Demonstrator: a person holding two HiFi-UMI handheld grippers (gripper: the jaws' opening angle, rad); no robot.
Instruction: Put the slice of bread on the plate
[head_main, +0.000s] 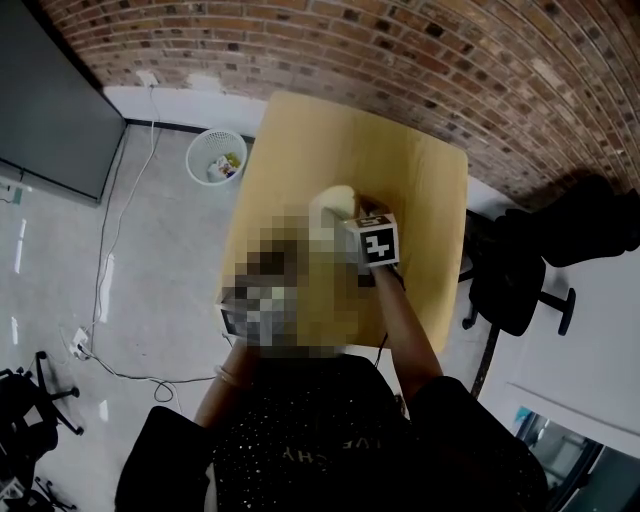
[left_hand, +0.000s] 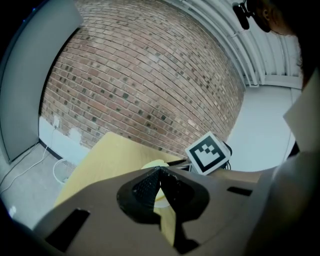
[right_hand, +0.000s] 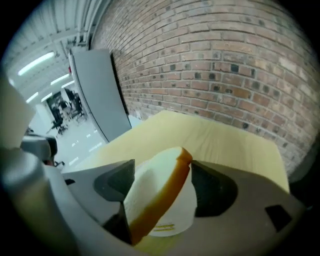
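The slice of bread (right_hand: 155, 192) stands on edge over the white plate (right_hand: 186, 212) and is not lying flat on it. Its crust runs on a slant, with the low end down by the left-hand finger and the top corner close beside the right-hand one. It sits inside the right gripper (right_hand: 165, 186), whose fingers (right_hand: 216, 189) are spread wide on either side. We judge that they do not pinch the slice, which only leans in the gap. We cannot tell whether its lower edge rests on the plate.

The plate lies on the pale wooden counter (right_hand: 227, 142). In the head view it shows as a pale shape just beyond the right gripper's marker cube (head_main: 378, 242).

The left gripper (left_hand: 160, 176) hangs back at the near side, pointed toward the plate. Its fingers are closed tip to tip with nothing between them, so the right hand is much the nearer.

We think the coming move turns on that slant. The right gripper should draw away without snagging the raised corner, so the slice falls flat onto the plate rather than over its rim.
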